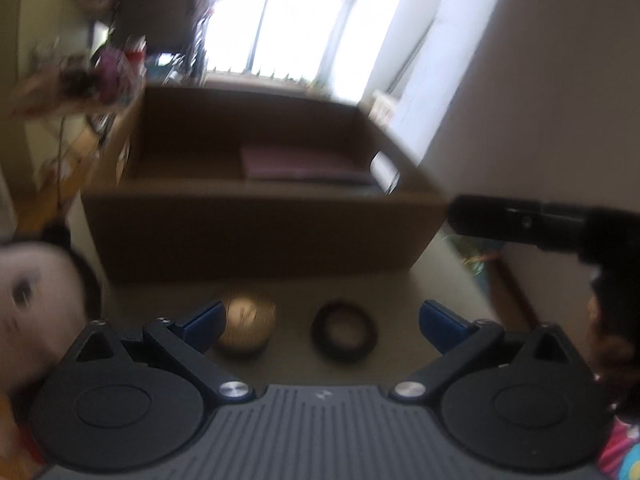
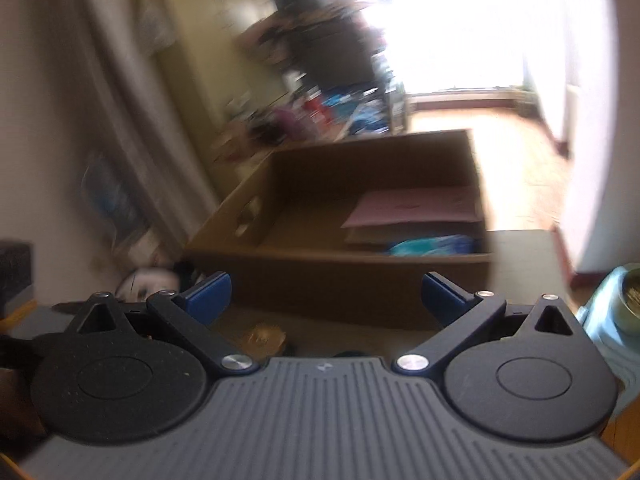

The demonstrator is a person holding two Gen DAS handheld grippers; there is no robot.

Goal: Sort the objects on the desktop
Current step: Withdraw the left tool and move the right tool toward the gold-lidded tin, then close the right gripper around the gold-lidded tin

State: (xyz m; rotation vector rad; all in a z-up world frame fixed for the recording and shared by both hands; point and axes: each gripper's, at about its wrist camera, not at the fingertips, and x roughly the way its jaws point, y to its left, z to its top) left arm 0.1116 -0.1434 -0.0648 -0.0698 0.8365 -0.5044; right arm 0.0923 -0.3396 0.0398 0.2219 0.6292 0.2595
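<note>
Pretty bright room, big window (image 1: 304,20) at the far end blowing out white with daylight, and its glare washes over a wooden floor (image 2: 516,152) in front of it. Plain pale wall (image 1: 540,100) runs down the right side, with a yellowish wall (image 2: 188,52) on the left and a long curtain (image 2: 120,128) hanging beside it. There's a cluttered, blurry shelf or table (image 2: 320,108) of stuff against that far left side, too smeared to make out.

The open cardboard box (image 1: 256,216) blocks the way ahead, its near wall rising from the tabletop (image 1: 400,284). Before it, a gold ball (image 1: 248,326) and black ring (image 1: 344,334) take up part of the narrow strip. The box's left half lies bare beside a pink folder (image 2: 416,206).
</note>
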